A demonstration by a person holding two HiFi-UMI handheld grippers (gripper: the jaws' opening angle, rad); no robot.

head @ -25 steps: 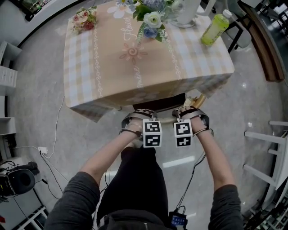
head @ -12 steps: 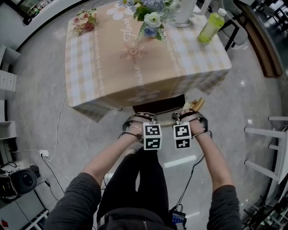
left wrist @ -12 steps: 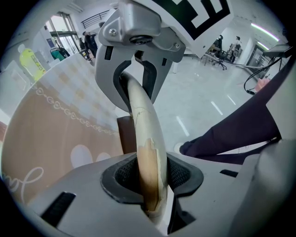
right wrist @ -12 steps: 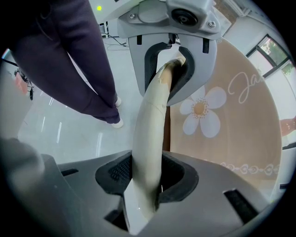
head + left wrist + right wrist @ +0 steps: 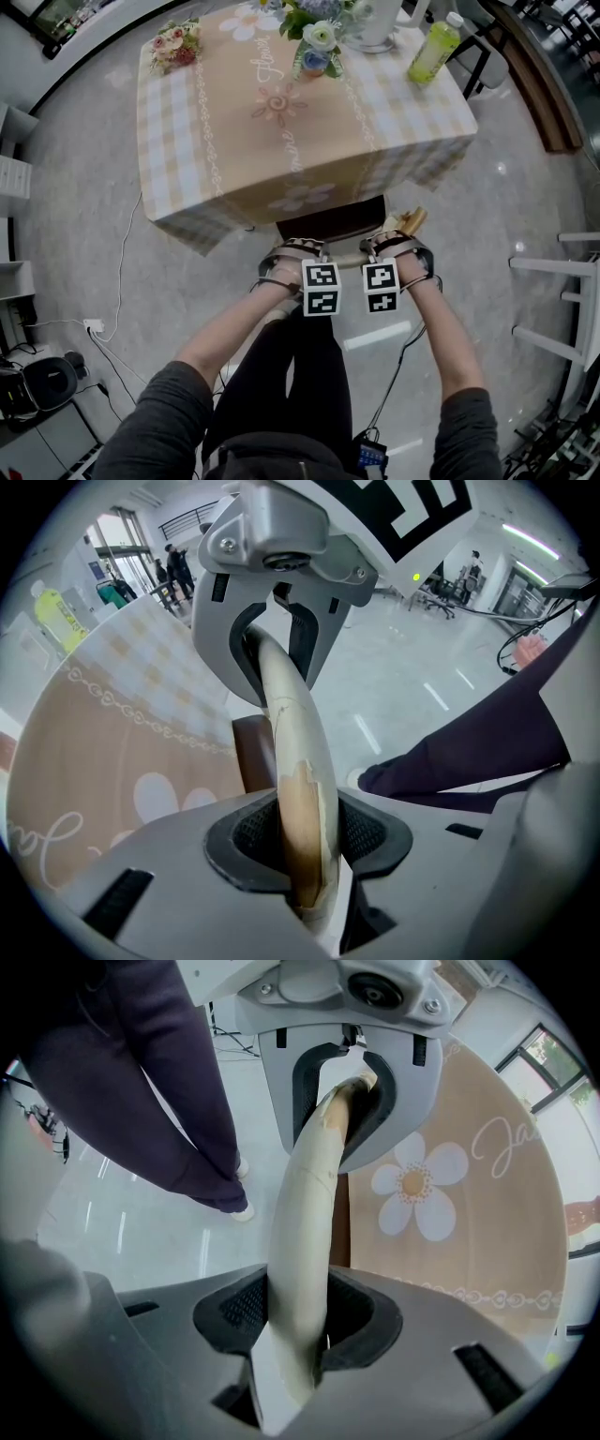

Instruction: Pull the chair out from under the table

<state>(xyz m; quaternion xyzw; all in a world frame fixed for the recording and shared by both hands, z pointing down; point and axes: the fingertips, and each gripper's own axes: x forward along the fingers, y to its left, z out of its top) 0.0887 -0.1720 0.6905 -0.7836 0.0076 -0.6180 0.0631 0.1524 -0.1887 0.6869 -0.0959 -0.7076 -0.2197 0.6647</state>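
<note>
The chair stands half under the table (image 5: 234, 141), which wears a beige checked cloth. Its dark brown seat (image 5: 330, 221) shows below the cloth's edge. A cream curved top rail (image 5: 349, 257) crosses the chair's back. My left gripper (image 5: 302, 247) is shut on the rail's left part and my right gripper (image 5: 388, 243) on its right part, both pointing steeply down. In the left gripper view the rail (image 5: 292, 742) runs between the pads of the left gripper (image 5: 305, 834) up to the right gripper (image 5: 281, 592). The right gripper view shows the rail (image 5: 305, 1213) clamped by the right gripper (image 5: 298, 1314).
On the table stand a flower arrangement (image 5: 314, 37), a small bouquet (image 5: 178, 42), a white vessel (image 5: 380, 23) and a green bottle (image 5: 431, 52). The person's dark-trousered legs (image 5: 291, 375) are directly behind the chair. A white rack (image 5: 562, 309) stands at the right, a cable (image 5: 117, 272) lies left.
Both grippers and the rail have come a little towards the person, and slightly more of the brown seat shows beyond the tablecloth's edge. Both grips are unchanged.
</note>
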